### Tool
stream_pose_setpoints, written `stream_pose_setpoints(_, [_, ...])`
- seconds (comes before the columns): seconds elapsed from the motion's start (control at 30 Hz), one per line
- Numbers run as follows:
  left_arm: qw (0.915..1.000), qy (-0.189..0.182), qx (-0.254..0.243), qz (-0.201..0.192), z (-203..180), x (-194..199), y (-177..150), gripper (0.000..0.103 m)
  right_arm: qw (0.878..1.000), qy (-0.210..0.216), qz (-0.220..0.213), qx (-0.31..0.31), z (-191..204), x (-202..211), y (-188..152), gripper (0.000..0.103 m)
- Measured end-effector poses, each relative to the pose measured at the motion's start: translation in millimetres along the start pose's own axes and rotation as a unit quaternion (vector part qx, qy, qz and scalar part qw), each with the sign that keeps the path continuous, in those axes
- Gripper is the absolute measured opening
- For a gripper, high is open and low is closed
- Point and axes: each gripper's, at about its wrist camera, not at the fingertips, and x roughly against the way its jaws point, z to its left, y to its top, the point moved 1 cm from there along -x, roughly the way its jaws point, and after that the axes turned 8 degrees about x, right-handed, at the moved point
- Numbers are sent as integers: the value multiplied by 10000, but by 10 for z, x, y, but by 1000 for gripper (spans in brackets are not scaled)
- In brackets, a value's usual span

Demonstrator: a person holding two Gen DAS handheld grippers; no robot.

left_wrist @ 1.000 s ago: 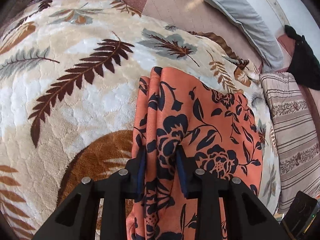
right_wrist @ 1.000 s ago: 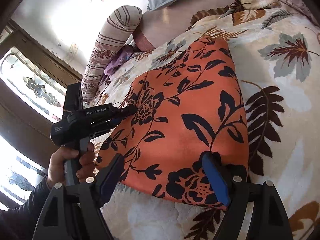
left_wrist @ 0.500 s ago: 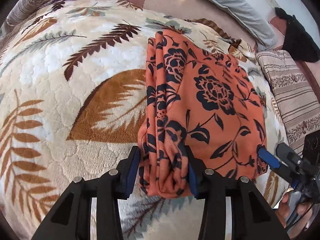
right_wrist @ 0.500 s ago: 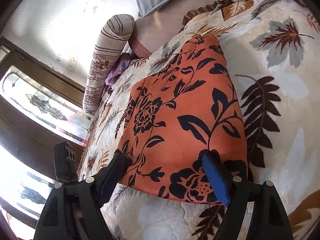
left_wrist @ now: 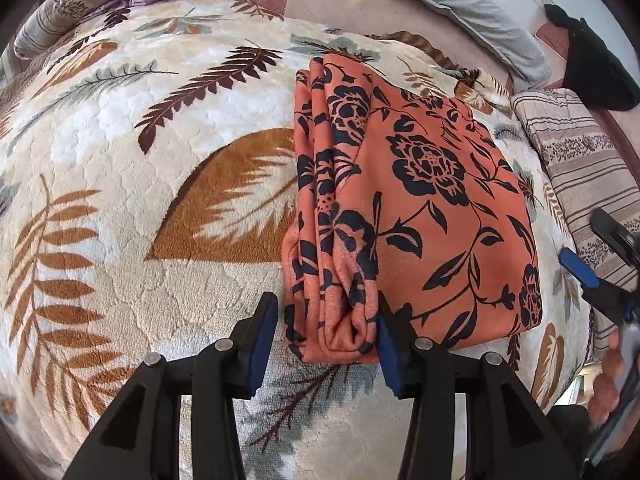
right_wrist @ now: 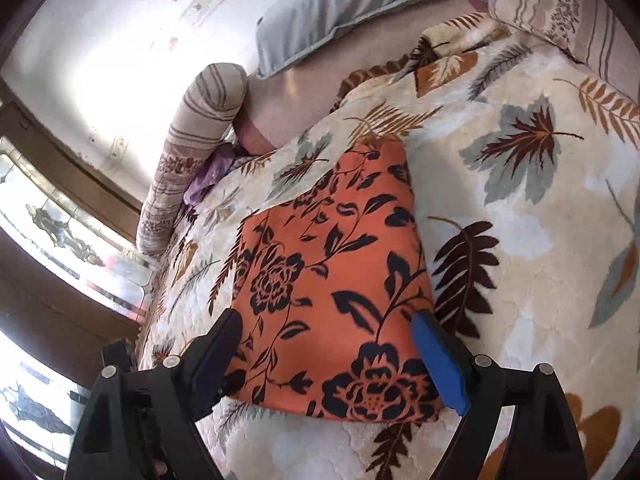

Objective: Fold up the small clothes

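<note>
One folded orange floral garment (left_wrist: 420, 208) lies flat on the leaf-print blanket (left_wrist: 120, 200) of the bed, layered fold edges toward the left gripper (left_wrist: 326, 344). Left jaws are opening: a gap shows at one pad, the bundle's corner between them, probably a release after laying it down. Right gripper (right_wrist: 332, 354): jaws opening, wide apart, straddling the near edge without pinching. Pillows: one grey (right_wrist: 360, 4), two striped (right_wrist: 192, 152).

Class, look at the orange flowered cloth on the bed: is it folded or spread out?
Folded. The orange cloth lies as a compact rectangle on the blanket, with several stacked layers showing along its left edge.
</note>
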Motion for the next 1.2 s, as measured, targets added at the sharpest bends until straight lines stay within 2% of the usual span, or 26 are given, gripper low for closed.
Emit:
stream_pose_setpoints(0.13, [10000,-7,-57,-20,2,-21,-5,49,9975,-504,435,-246,-367,-382,190,88])
stream_pose_setpoints(0.27, [9999,-40,-89,-47,6,-51,4,51,9980,-170,566,-210,-426,-626,343,88])
stream_pose_setpoints(0.33, [9999,-47,-102,-69,0,-63,11,52,9957,-22,910,-179,-417,-821,382,88])
stream_pose_setpoints(0.37, [9999,-46,-117,-76,-2,-68,12,52,9939,-20,1092,-130,-413,-906,380,79])
stream_pose_setpoints(0.4, [9999,-49,-135,-86,-2,-67,10,52,9933,-103,1150,60,-363,-956,388,51])
stream_pose_setpoints(0.43, [9998,-60,-146,-94,2,-67,11,52,9920,-295,1181,321,-275,-974,408,50])
stream_pose_setpoints(0.47, [9998,-70,-146,-107,2,-69,11,52,9894,-554,1086,784,-103,-935,431,42])
stream_pose_setpoints(0.5, [9998,-82,-136,-121,9,-74,8,52,9829,-853,974,1312,100,-883,430,41])
stream_pose_setpoints(0.53, [9998,-72,-133,-138,8,-82,1,52,9735,-1112,829,1818,300,-836,427,41])
stream_pose_setpoints(0.57, [9997,-72,-151,-158,0,-87,-2,52,9685,-1218,755,2035,392,-820,418,41])
stream_pose_setpoints(0.63, [9997,-24,-183,-183,-34,-87,-6,54,9712,-1321,1011,1707,193,-952,410,43])
stream_pose_setpoints(0.67, [9996,3,-203,-171,-49,-79,-3,54,9737,-1407,1142,1381,27,-1018,385,61])
stream_pose_setpoints(0.7, [9996,30,-234,-166,-59,-52,2,54,9781,-1384,1043,1150,-66,-986,366,72])
stream_pose_setpoints(0.73, [9995,10,-252,-195,-59,-3,6,54,9833,-1239,865,1011,-83,-888,355,72])
stream_pose_setpoints(0.83, [9991,-52,-148,-403,-39,131,17,54,9854,-1274,355,1071,75,-513,345,72])
stream_pose_setpoints(0.9, [9992,70,-186,-360,-39,61,-3,54,9934,-787,2,835,221,-254,295,74])
stream_pose_setpoints(0.93, [9996,140,-176,-177,-25,-53,-15,57,9960,-447,8,772,286,-207,246,77])
stream_pose_setpoints(0.97, [9996,138,-146,-174,-6,-106,-23,59,9970,-114,126,762,316,-225,173,82])
stream_pose_setpoints(1.0, [9995,163,-156,-232,-19,-83,-17,60,9965,37,326,768,313,-302,90,86])
stream_pose_setpoints(1.07, [9995,207,-113,-190,-56,15,-10,59,9942,-168,874,611,149,-521,-73,85])
stream_pose_setpoints(1.13, [9990,243,-164,-345,-71,214,-38,62,9969,-161,532,548,218,-332,-55,85])
stream_pose_setpoints(1.17, [9980,310,-214,-503,-85,323,-61,66,9971,-204,408,602,290,-217,-43,85])
stream_pose_setpoints(1.2, [9969,415,-228,-636,-101,423,-85,74,9968,-313,234,698,368,-80,-42,85])
